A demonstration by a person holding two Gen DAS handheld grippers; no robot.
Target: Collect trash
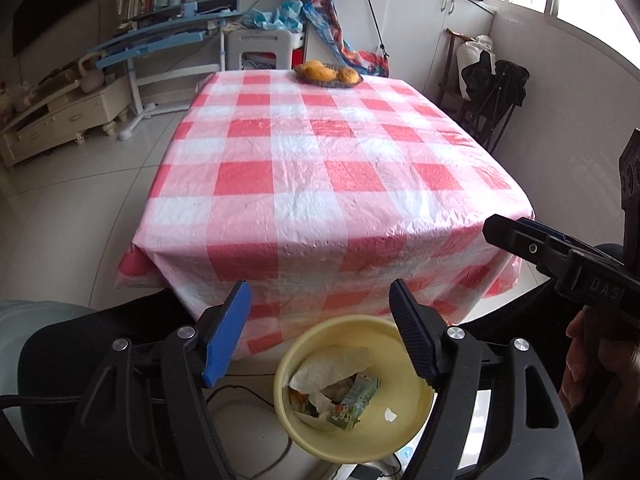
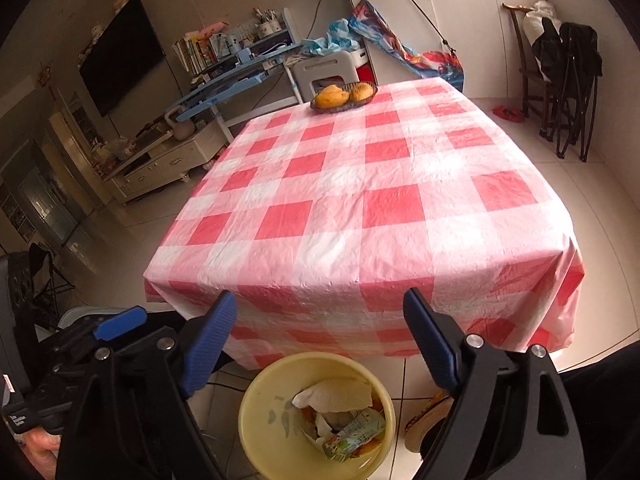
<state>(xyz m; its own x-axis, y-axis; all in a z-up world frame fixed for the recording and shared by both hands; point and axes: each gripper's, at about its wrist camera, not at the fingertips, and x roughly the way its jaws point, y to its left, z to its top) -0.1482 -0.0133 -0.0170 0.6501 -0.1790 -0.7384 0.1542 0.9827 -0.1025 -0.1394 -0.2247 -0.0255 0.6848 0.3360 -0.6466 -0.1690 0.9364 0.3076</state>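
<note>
A yellow trash bin (image 1: pixel 404 444) stands on the floor in front of the table; it also shows in the right wrist view (image 2: pixel 264 440). Inside lie crumpled white paper (image 1: pixel 328 368) and a green drink carton (image 1: pixel 354 402), also visible in the right wrist view as paper (image 2: pixel 328 396) and carton (image 2: pixel 352 436). My left gripper (image 1: pixel 320 304) is open and empty above the bin. My right gripper (image 2: pixel 320 312) is open and empty above the bin too; it shows at the right edge of the left view (image 1: pixel 520 240).
A table with a red-and-white checked cloth (image 1: pixel 320 152) lies ahead, also in the right wrist view (image 2: pixel 360 184). A basket of oranges (image 1: pixel 328 74) sits at its far edge. A white chair (image 1: pixel 260 50), a blue desk (image 1: pixel 160 36) and folding chairs (image 2: pixel 568 80) stand beyond.
</note>
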